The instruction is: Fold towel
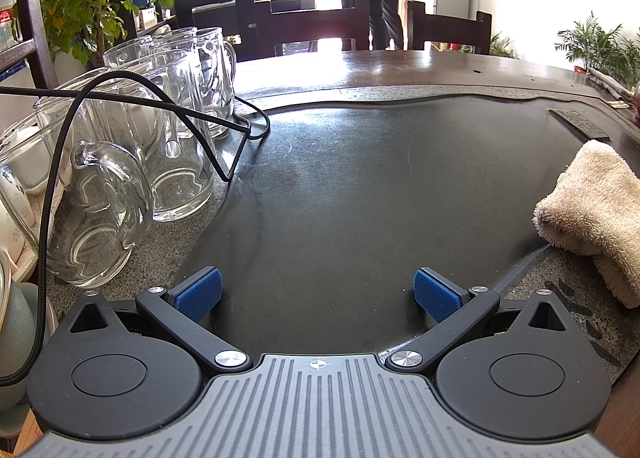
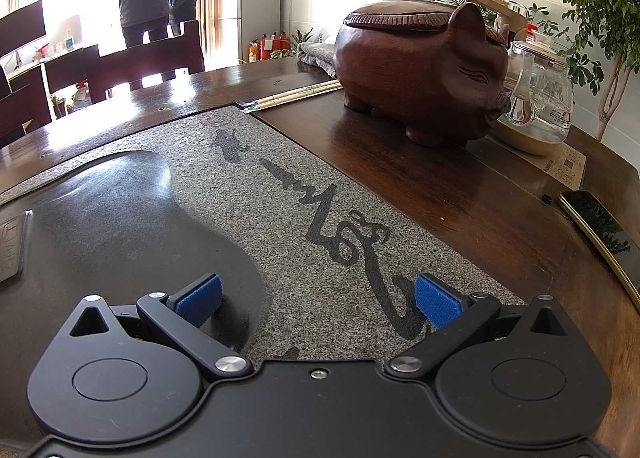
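Both empty, left gripper (image 1: 318, 292) and right gripper (image 2: 318, 298) spread wide, towel (image 1: 592, 213) bunched far right of left one, risk of snagging cable (image 1: 160, 97) or glasses (image 1: 160, 129) close left.

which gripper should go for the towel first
Left, probably. The towel shows only in the left wrist view, at its right edge, and the left gripper is open. The right gripper, also open, has no towel in view.
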Demonstrator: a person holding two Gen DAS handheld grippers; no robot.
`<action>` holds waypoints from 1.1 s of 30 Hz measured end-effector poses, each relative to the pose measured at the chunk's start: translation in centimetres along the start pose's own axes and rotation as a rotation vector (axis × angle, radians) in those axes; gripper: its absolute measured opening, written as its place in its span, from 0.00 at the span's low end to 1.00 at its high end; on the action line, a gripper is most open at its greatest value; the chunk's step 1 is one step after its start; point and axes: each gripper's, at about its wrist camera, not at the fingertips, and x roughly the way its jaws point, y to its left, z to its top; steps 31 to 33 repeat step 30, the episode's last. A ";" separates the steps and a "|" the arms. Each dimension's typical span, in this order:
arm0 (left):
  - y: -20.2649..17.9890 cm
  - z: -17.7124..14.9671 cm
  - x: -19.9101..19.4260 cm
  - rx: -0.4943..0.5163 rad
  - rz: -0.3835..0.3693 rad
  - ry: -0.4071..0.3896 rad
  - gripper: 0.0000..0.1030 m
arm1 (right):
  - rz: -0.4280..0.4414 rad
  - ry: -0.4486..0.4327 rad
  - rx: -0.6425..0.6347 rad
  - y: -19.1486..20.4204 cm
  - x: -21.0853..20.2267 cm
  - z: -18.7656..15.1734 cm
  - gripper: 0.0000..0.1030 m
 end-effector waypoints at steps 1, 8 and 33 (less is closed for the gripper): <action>-0.1 0.0 0.0 0.000 0.000 0.000 1.00 | 0.000 0.000 0.000 0.0 0.0 0.0 1.00; -0.1 0.0 0.0 0.000 0.000 0.000 1.00 | 0.001 0.000 0.001 0.0 0.0 0.0 1.00; -0.1 0.0 0.0 0.000 0.000 0.000 1.00 | -0.037 -0.012 -0.030 -0.1 -0.9 -0.5 1.00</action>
